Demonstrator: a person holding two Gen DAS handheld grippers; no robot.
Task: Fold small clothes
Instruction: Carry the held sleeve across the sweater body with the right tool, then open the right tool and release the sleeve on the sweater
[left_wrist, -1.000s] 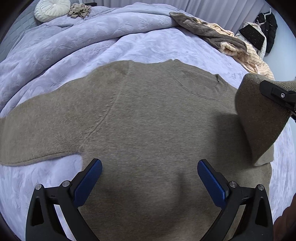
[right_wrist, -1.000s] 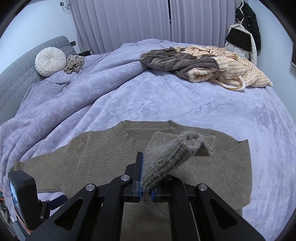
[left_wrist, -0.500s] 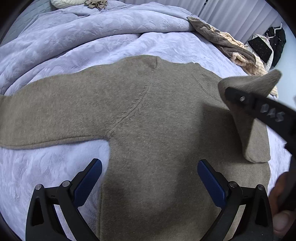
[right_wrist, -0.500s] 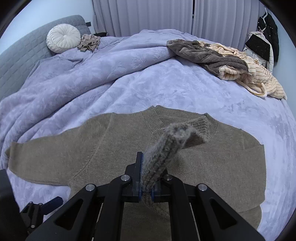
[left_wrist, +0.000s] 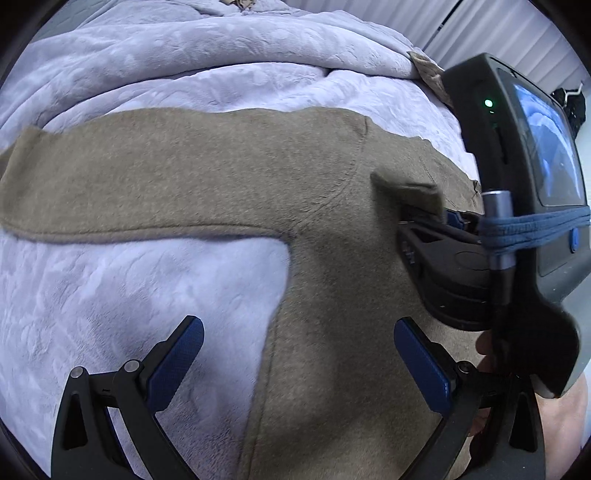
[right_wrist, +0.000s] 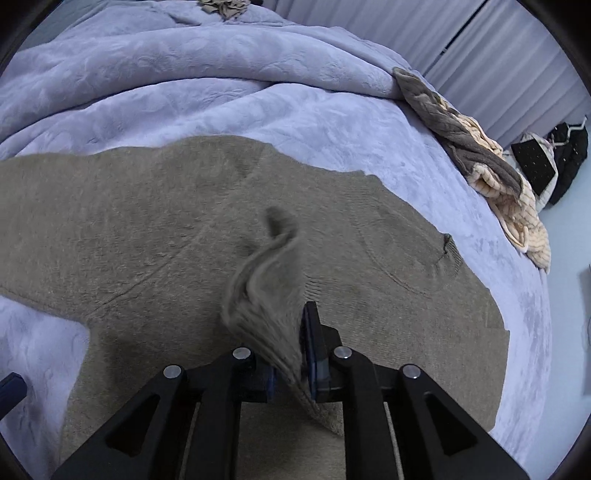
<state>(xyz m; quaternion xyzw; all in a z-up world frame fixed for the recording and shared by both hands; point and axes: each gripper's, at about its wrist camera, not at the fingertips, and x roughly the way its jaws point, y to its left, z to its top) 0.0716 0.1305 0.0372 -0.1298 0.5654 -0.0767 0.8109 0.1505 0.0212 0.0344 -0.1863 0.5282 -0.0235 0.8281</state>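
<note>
Two grippers: both over one sweater on a bed.
Sweater (right_wrist: 155, 229): tan knit, flat on the lavender bedspread (right_wrist: 258, 99), filling the middle of both views; one sleeve (left_wrist: 110, 173) stretches to the left edge.
Right gripper (right_wrist: 291, 354): lower centre of its view, jaws opening, a fold of sweater cuff (right_wrist: 273, 280) between the pads.
Left gripper (left_wrist: 295, 362): bottom of its view, jaws wide apart, empty, above the sweater's side edge.
Pile of clothes (right_wrist: 491, 173): upper right.
</note>
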